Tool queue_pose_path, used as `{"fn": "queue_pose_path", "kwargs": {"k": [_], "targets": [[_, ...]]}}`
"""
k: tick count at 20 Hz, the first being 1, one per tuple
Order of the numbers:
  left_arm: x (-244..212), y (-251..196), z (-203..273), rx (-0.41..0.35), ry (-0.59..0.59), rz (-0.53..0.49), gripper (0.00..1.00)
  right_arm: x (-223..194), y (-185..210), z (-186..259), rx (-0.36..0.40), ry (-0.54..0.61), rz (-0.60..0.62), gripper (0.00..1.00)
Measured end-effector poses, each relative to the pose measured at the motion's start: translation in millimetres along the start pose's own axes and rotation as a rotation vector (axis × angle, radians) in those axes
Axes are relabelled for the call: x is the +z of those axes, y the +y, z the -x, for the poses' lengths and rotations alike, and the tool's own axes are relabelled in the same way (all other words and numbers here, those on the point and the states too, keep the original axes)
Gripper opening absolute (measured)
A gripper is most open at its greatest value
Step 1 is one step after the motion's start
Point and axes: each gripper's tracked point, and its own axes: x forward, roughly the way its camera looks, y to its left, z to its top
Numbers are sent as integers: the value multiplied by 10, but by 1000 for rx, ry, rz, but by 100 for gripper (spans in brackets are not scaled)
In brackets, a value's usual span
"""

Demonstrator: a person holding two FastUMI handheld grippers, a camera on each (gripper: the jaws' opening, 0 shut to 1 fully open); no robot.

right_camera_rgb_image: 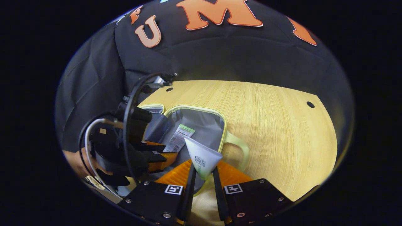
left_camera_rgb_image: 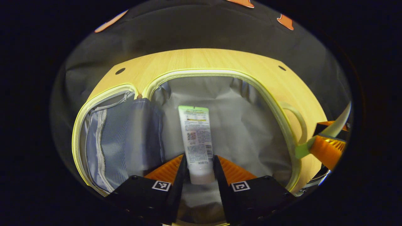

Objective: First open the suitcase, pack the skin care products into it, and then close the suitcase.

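The suitcase (left_camera_rgb_image: pixel 201 72) lies open on the wooden table (left_camera_rgb_image: pixel 194 58), its yellow-green rim around a grey lining. My left gripper (left_camera_rgb_image: pixel 201 160) is shut on the cap end of a white tube (left_camera_rgb_image: pixel 194 135) with a green end, held over the main compartment. My right gripper (right_camera_rgb_image: pixel 202 172) is shut on a second white tube (right_camera_rgb_image: pixel 202 157), flared end up, just outside the suitcase rim (right_camera_rgb_image: pixel 201 108) near the handle (right_camera_rgb_image: pixel 240 147). The right gripper (left_camera_rgb_image: pixel 326 147) with its tube (left_camera_rgb_image: pixel 339 122) also shows at the right edge of the left gripper view.
The opened lid with a mesh zip pocket (left_camera_rgb_image: pixel 110 138) lies to the left of the main compartment. In the right gripper view a hand (right_camera_rgb_image: pixel 75 163) holds the left gripper (right_camera_rgb_image: pixel 165 151) over the case. Bare table (right_camera_rgb_image: pixel 276 125) stretches to the right of the handle.
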Motion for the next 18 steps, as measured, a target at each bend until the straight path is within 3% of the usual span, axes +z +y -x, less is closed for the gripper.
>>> {"fn": "queue_pose_path", "kwargs": {"k": [3, 5, 12, 18], "targets": [[58, -63, 234, -21, -76, -15, 89, -18, 2, -64, 9, 13, -5, 34], [92, 35, 394, 9, -115, -35, 97, -25, 2, -97, 15, 24, -9, 34], [169, 408, 963, 88, -293, 2, 96, -134, 62, -291, 43, 91, -37, 34], [165, 1163, 1780, 286, -376, 28, 96, -191, 197, -512, 73, 144, -70, 34]]}}
